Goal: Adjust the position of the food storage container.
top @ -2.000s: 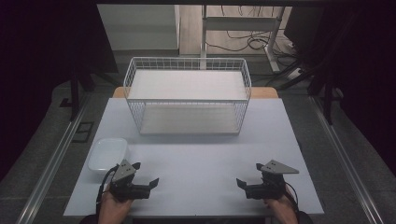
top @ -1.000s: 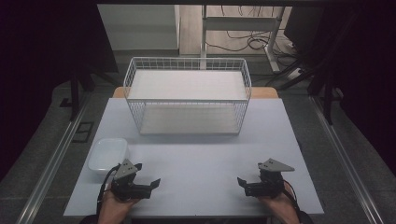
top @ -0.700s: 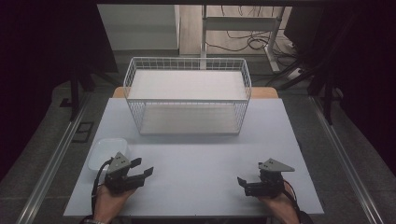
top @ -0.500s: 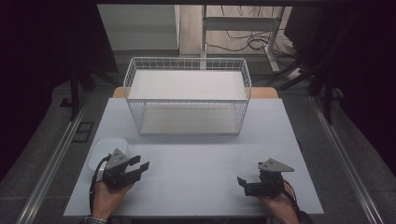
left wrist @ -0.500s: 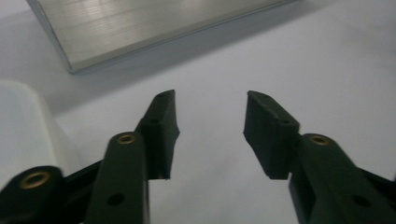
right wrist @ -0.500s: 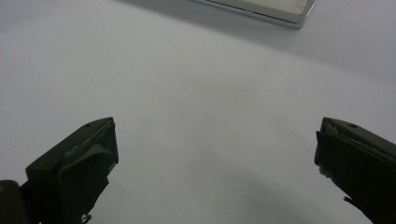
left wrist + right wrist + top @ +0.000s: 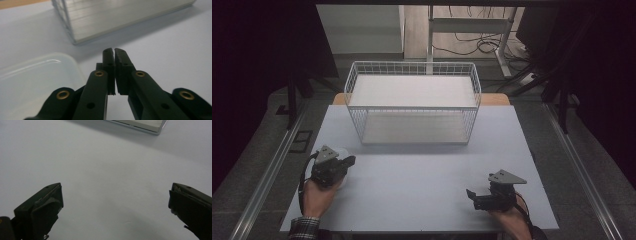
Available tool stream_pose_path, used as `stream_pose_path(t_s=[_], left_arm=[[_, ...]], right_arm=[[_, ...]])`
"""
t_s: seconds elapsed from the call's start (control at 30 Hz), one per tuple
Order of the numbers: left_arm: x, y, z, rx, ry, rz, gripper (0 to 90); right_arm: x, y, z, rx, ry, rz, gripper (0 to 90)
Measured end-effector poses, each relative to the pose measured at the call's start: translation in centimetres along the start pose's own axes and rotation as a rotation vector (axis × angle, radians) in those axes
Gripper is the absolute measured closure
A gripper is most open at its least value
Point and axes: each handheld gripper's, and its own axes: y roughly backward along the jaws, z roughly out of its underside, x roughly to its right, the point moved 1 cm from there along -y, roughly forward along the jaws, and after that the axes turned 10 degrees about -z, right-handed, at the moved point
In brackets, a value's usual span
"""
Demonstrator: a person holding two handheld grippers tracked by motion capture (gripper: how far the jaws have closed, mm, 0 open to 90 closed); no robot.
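The left gripper [image 7: 343, 162] hangs over the near-left part of the counter [image 7: 422, 190], right at the translucent plastic container [image 7: 32, 82] that lies there. In the left gripper view its jaws stand pressed together with only a hairline between them and nothing caught in that gap; they have just been closing, on empty air. The container sits to the left of those jaws, close beside them and a little below, its rounded corner nearly under the left jaw, and I cannot tell whether anything touches it. In the high view the gripper covers most of the container [image 7: 343, 152], with just a pale edge peeping out on the far side.

The right gripper [image 7: 472, 196] rests at the near right, well apart from the container, its jaws spread wide over bare counter with nothing between them.

The white wire basket [image 7: 412, 75] stands at the far middle of the counter, and nothing can be seen lying in it.

By my reading the work has barely begun: the container is not gripped or lifted and lies on the counter, well short of the basket. What seems left is nearly everything: spreading the jaws again, taking the container by its rim, and carrying it wherever it belongs, most likely the basket
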Motion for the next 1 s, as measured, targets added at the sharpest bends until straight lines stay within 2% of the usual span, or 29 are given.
stream_pose_path(t_s=[0.17,0.3,0.37,0.4,0.5,0.53,0.6,0.63,0.8,0.87,0.93,1.0], left_arm=[[-1.3,-0.1,-0.4,0.005,0.013,-0.025,89.8],[-2.9,-0.3,-0.3,0.003,0.035,-0.069,89.8],[-3.2,-0.3,-0.2,0.001,0.04,-0.079,89.8],[-3.9,-0.4,0.0,-0.002,0.048,-0.102,89.8],[-5.0,-0.3,0.3,-0.003,0.073,-0.134,89.8],[-5.0,-0.3,0.3,-0.003,0.073,-0.134,89.8],[-6.3,-0.1,0.8,-0.004,0.105,-0.173,89.8],[-6.3,-0.1,0.8,-0.004,0.105,-0.173,89.8],[-8.6,0.1,1.9,-0.013,0.165,-0.245,89.8],[-9.5,0.2,2.4,-0.005,0.198,-0.256,89.8],[-9.6,0.2,2.5,-0.003,0.2,-0.271,89.8],[-9.9,0.5,2.6,-0.004,0.196,-0.307,89.8]], right_arm=[[0.0,0.1,0.0,0.004,0.001,0.004,0.0],[0.0,0.0,0.0,0.002,0.002,0.002,0.0],[0.0,0.0,0.0,0.0,0.003,0.002,0.0],[0.0,0.0,0.0,-0.001,0.004,0.002,0.0],[0.0,-0.1,0.0,-0.009,0.009,0.001,0.0],[0.0,-0.1,0.0,-0.009,0.009,0.001,0.0],[-0.1,-0.1,0.0,-0.015,0.014,0.002,0.0],[-0.1,-0.1,0.0,-0.015,0.014,0.002,0.0],[-0.1,-0.2,0.1,-0.024,0.017,0.001,0.0],[-0.1,-0.3,0.1,-0.029,0.016,0.004,0.0],[-0.1,-0.3,0.1,-0.034,0.015,0.006,0.0],[-0.1,-0.3,0.2,-0.036,0.015,0.009,0.0]])
